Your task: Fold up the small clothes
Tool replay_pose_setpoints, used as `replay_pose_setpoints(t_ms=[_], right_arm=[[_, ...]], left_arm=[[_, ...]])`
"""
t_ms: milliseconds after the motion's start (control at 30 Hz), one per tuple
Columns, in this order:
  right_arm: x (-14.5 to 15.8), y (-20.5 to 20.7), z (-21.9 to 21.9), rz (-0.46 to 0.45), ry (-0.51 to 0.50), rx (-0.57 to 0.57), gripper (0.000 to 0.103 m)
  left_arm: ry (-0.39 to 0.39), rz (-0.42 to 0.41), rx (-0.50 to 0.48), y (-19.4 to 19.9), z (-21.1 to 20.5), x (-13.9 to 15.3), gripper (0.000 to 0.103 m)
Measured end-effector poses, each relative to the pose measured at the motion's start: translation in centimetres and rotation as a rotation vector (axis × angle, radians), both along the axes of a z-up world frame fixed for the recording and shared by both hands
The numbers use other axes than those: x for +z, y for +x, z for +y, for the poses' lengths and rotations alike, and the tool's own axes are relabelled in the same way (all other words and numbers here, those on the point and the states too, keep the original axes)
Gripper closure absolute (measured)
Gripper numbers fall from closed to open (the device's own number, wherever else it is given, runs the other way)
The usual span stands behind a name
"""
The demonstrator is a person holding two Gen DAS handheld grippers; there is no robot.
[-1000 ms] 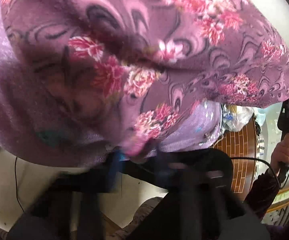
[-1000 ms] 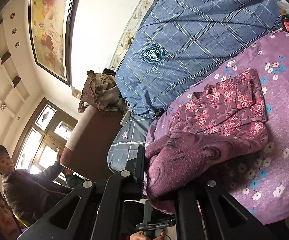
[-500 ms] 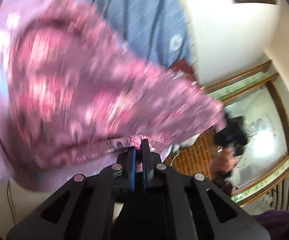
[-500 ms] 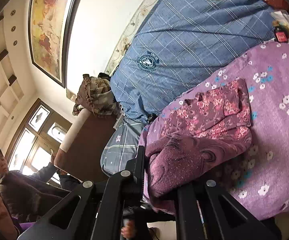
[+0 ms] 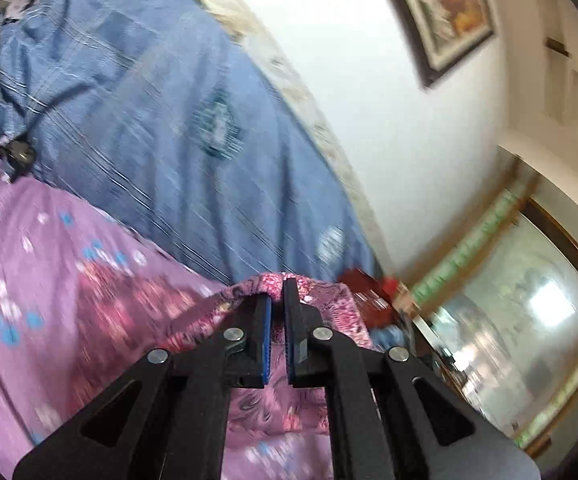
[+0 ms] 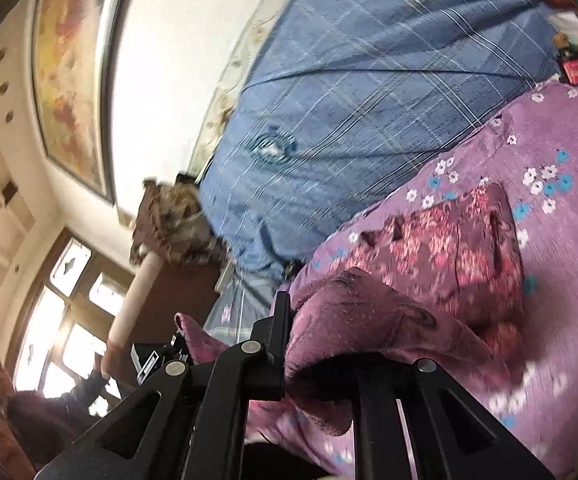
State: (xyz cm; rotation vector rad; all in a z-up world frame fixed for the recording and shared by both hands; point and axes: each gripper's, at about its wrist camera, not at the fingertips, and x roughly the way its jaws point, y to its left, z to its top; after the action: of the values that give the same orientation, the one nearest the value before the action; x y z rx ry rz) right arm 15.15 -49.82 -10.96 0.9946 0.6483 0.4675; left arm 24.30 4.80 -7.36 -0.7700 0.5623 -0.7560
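Left claw: we see the left gripper (image 5: 276, 300) with its jaws drawn almost together, only a thin slit between the blue pads, and an edge of the floral garment (image 5: 321, 312) pinched between them near the tips.
Right claw: the right gripper (image 6: 321, 344) has its jaws set wider, and a thick bunched fold of the same floral garment (image 6: 441, 248) fills the gap; we judge it clamped on that wad, though the cloth hides the far finger's tip.
Garment: beyond the right claw the rest of it lies on the purple flowered bedspread (image 6: 561, 152); the part ahead of the left claw is draped over its tips.
Slip risk: we hold only a narrow hem on the left, so any pull sideways could draw it out from the pads and let that edge drop out of line.
Bunching risk: the right grip takes several layers at once; if we lay it down like that, the fold may come out lumpy or crooked.
Drag risk: the bedspread is soft, so sliding the cloth across it could wrinkle both.
Blur: both views are smeared, so we cannot tell exactly where the edges lie.
Pose, left: tilted, pointing across the bedspread toward the blue plaid quilt (image 5: 161, 112) behind it.
Pose, right: rolled over on its side, low by the bedspread's near edge, fingers aimed along the garment toward the quilt.
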Motion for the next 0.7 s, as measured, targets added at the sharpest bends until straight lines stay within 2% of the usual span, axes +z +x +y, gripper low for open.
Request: replay_pose_setpoints(t_ms=[67, 133, 167, 200, 233, 267, 300, 367, 433, 500, 533, 567, 633, 700], right_arm=[[-1.5, 3.4, -0.8, 0.022, 0.023, -0.042, 0.09], [-3.2, 6.4, -1.5, 0.061, 0.039, -0.081, 0.083], [-4.5, 8.3, -1.9, 0.084, 0.047, -0.104, 0.072], [-5.5, 9.9, -2.3, 0.102, 0.047, -0.123, 0.056], [-6.4, 11.0, -2.7, 0.124, 0.045, -0.142, 0.046], [-7.6, 12.2, -3.2, 0.159, 0.049, -0.172, 0.027], [-9.0, 13.3, -3.8, 0.19, 0.065, -0.203, 0.02], [-11.5, 14.7, -5.0, 0.223, 0.11, -0.252, 0.02], [-12.8, 14.7, -5.4, 0.227, 0.127, -0.288, 0.02], [-12.8, 14.4, -4.4, 0.187, 0.11, -0.253, 0.02], [-12.2, 14.3, -3.4, 0.172, 0.062, -0.221, 0.021], [-11.4, 14.1, -1.8, 0.145, -0.006, -0.179, 0.024], [-10.4, 14.1, 0.9, 0.118, -0.08, -0.111, 0.034], [-10.3, 14.8, 4.0, 0.14, -0.116, -0.019, 0.055]], left_arm=[[0.051, 0.033, 0.068, 3.0, -0.2, -1.6, 0.1], [0.083, 0.087, 0.121, 5.9, -0.6, -3.7, 0.1], [0.083, 0.132, 0.139, 7.7, -0.9, -5.5, 0.1], [0.091, 0.159, 0.149, 8.5, -0.9, -6.3, 0.1], [0.114, 0.193, 0.166, 10.0, -1.4, -7.9, 0.1], [0.143, 0.224, 0.182, 11.3, -1.8, -9.5, 0.099], [0.158, 0.244, 0.191, 11.6, -2.1, -10.4, 0.099], [0.157, 0.282, 0.2, 12.6, -2.5, -12.6, 0.098], [0.144, 0.251, 0.211, 12.6, -2.5, -13.2, 0.083], [0.141, 0.159, 0.246, 11.4, -1.9, -12.6, 0.051], [0.146, 0.123, 0.279, 10.8, -1.6, -12.2, 0.047], [0.15, 0.098, 0.308, 10.3, -1.3, -11.5, 0.041], [0.152, 0.064, 0.314, 9.6, -1.1, -10.1, 0.037], [0.201, 0.071, 0.298, 9.1, -1.6, -9.2, 0.031]])
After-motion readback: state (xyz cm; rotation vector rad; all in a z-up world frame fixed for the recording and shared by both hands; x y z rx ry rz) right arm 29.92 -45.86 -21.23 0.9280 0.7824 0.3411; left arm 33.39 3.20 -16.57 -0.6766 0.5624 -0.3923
